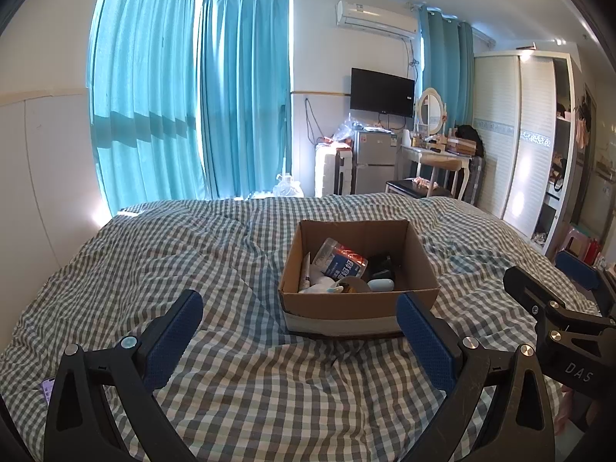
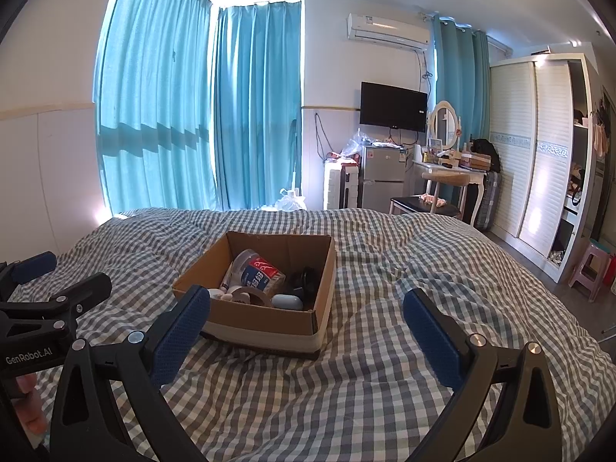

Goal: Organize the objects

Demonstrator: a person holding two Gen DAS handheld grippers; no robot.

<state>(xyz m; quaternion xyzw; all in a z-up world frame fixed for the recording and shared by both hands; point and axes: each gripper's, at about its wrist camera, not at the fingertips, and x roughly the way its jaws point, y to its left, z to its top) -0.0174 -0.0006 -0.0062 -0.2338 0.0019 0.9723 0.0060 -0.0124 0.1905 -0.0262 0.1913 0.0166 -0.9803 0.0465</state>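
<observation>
An open cardboard box [image 1: 358, 308] [image 2: 265, 325] stands on a checked bed cover. Inside it lie a clear plastic jar with a blue and red label [image 1: 340, 260] [image 2: 260, 273], a white tube [image 1: 306, 273], a roll of tape [image 2: 250, 295], a pale blue case [image 1: 381, 284] [image 2: 287, 301] and a black object [image 1: 381, 265] [image 2: 304, 281]. My left gripper [image 1: 300, 312] hovers open just in front of the box, nothing between its blue pads. My right gripper [image 2: 308, 304] is open too, near the box's front right, empty. Each gripper shows at the other view's edge.
The grey and white checked bed cover [image 1: 238, 365] [image 2: 365, 365] spreads all around the box. A purple item [image 1: 46, 389] lies at the left edge. Beyond the bed stand turquoise curtains [image 1: 173, 115], a small fridge [image 1: 373, 161], a dressing table [image 1: 435, 154], a white wardrobe [image 2: 539, 154] and a pink stool [image 2: 591, 269].
</observation>
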